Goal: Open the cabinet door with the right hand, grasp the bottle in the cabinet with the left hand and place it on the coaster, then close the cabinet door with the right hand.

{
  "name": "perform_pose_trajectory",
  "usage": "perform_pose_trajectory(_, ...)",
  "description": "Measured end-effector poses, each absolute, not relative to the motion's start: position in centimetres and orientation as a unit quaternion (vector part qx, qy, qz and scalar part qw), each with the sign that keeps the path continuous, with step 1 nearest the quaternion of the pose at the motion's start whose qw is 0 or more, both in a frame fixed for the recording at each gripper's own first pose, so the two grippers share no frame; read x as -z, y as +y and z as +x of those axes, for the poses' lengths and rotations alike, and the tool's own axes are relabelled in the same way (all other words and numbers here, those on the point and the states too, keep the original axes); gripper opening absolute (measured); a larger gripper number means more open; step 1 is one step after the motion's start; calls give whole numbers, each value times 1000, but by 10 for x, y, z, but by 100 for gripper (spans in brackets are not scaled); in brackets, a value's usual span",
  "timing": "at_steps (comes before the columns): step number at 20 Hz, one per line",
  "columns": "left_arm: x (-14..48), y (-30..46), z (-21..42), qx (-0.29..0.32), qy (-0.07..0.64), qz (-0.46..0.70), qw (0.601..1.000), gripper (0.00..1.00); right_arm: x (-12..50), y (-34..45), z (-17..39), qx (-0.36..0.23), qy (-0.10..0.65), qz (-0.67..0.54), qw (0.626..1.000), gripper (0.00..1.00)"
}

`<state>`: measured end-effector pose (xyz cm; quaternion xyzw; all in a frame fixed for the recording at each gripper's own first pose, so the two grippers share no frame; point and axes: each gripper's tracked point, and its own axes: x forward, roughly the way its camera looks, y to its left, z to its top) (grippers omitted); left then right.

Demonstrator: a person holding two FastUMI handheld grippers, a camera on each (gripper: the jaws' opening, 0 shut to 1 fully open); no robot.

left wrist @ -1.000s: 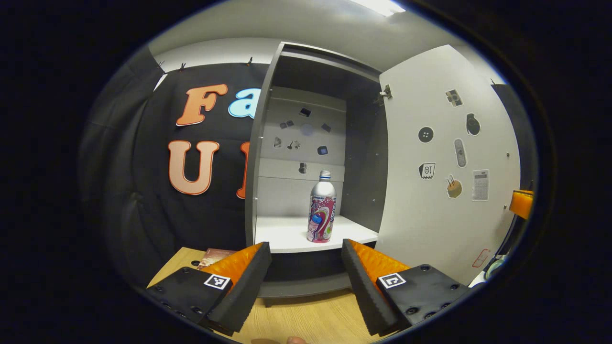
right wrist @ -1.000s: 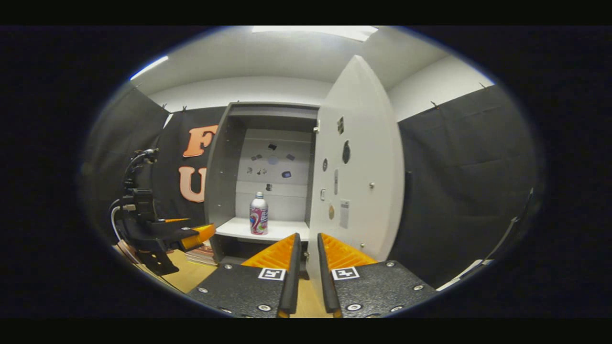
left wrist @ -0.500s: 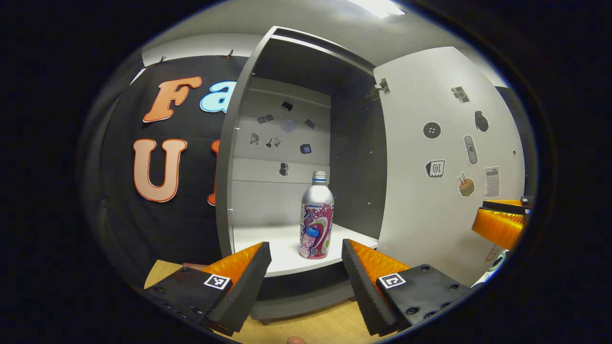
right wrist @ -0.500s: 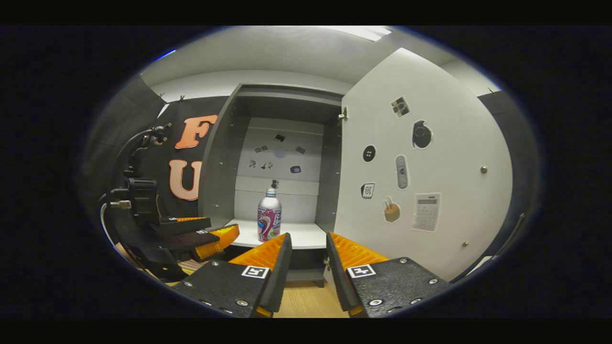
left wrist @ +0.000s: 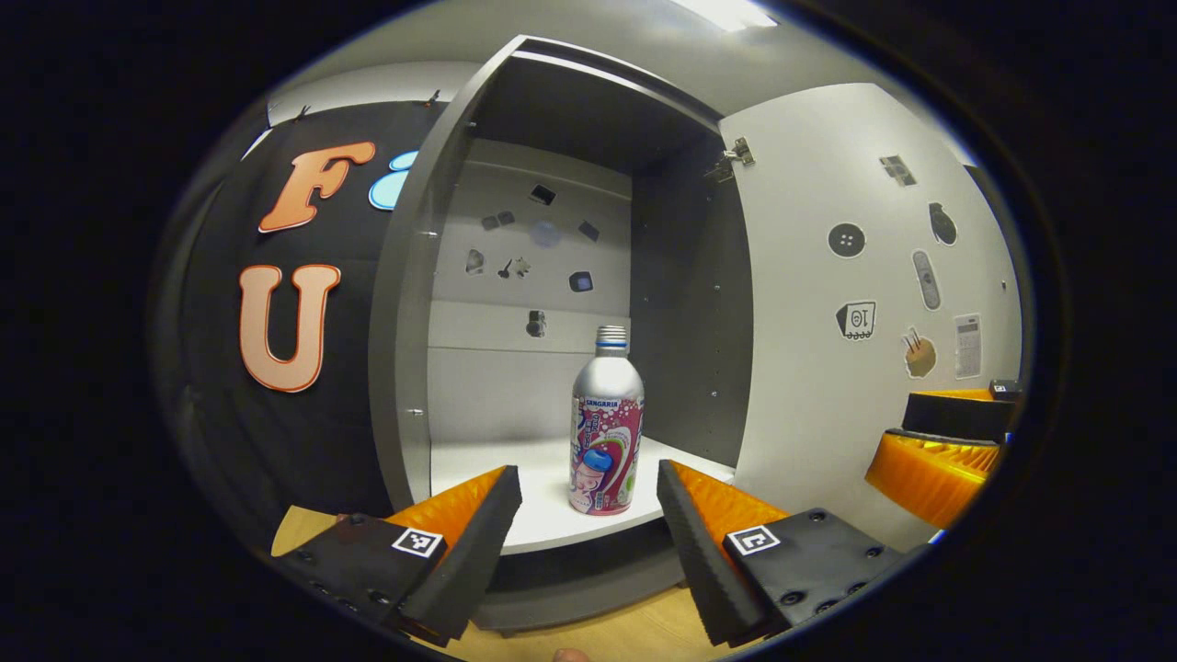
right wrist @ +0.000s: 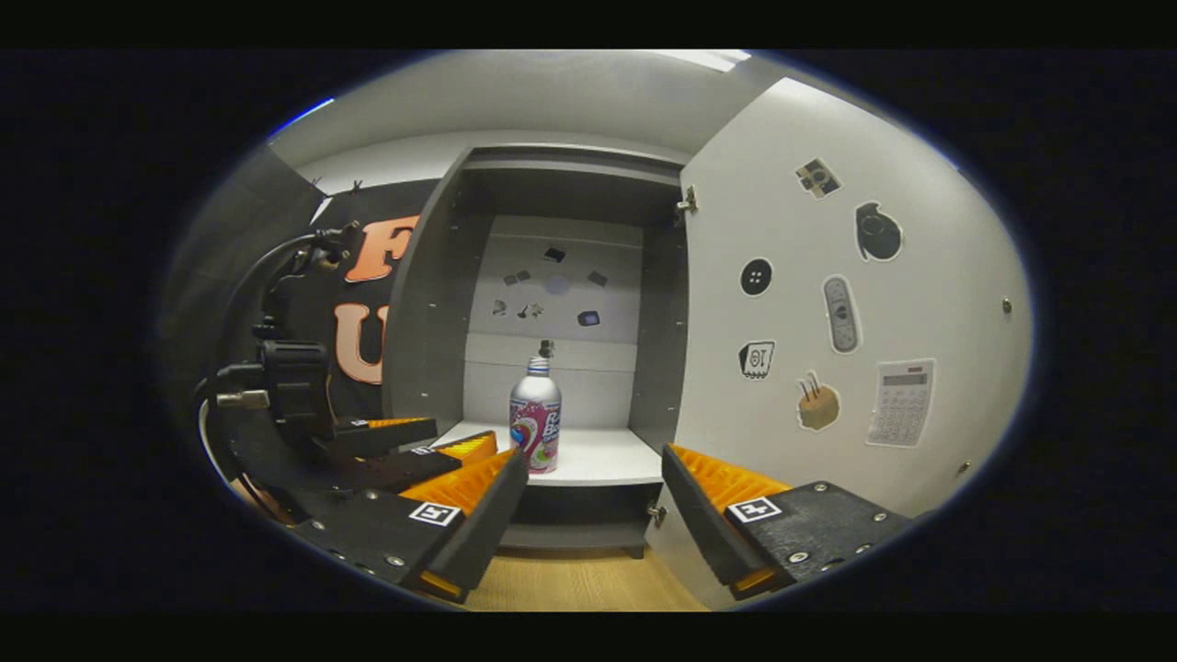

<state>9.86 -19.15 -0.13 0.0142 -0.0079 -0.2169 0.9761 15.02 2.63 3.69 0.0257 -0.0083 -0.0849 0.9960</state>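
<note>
My left gripper [left wrist: 588, 515] had its jaws spread wide with nothing between them, the two foam-faced fingers [left wrist: 474, 542] framing the front edge of the white shelf [left wrist: 515, 478]. The bottle [left wrist: 606, 428] stood upright on that shelf at twelve o'clock from the jaws, just beyond the fingertips and touching neither. My right gripper [right wrist: 593, 515] was likewise wide and empty, free of the cabinet door [right wrist: 855, 313], which stood swung open at two o'clock from it. In the right gripper view the bottle [right wrist: 535, 418] sat at about eleven o'clock, with my left gripper [right wrist: 405, 450] at nine o'clock, near the cabinet [right wrist: 418, 313]. Light wooden tabletop [right wrist: 570, 584] lay below.
</note>
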Motion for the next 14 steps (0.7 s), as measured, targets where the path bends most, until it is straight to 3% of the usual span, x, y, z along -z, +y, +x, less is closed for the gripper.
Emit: perform_pose_trajectory(14,0,-240,191,220,-28,36,975,99,-14,14,183,97,-5,9,995,94)
